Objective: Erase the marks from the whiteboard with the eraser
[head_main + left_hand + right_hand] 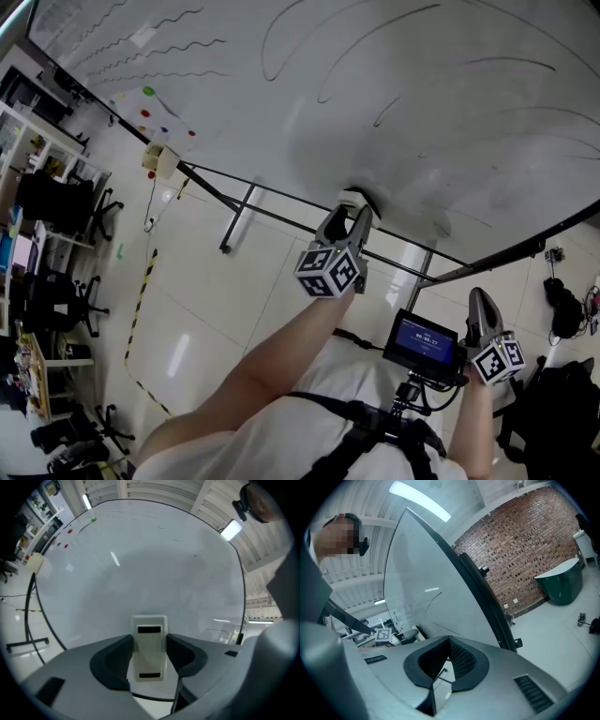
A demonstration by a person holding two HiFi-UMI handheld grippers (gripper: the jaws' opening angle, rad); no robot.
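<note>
Cream plastic eraser point(149, 646), w/ a black bar at each end of its back, is clamped upright between the fingers point(112, 662) of the left gripper point(350, 216). It sits at the lower edge of the whiteboard point(394, 84), apparently against it; contact can't be confirmed. Right gripper point(480, 307) hangs low beside the body, fingers closed on nothing, well apart from the board.

Step in hand (judged): wiping. Keep the eraser face flat on the board w/ even pressure. Work upward and rightward in overlapping passes toward the long curved marks point(281, 42) and the wavy lines point(150, 52), approx. all of which remain. A grey smear point(356, 155) above the eraser suggests it needs a second pass.
</note>
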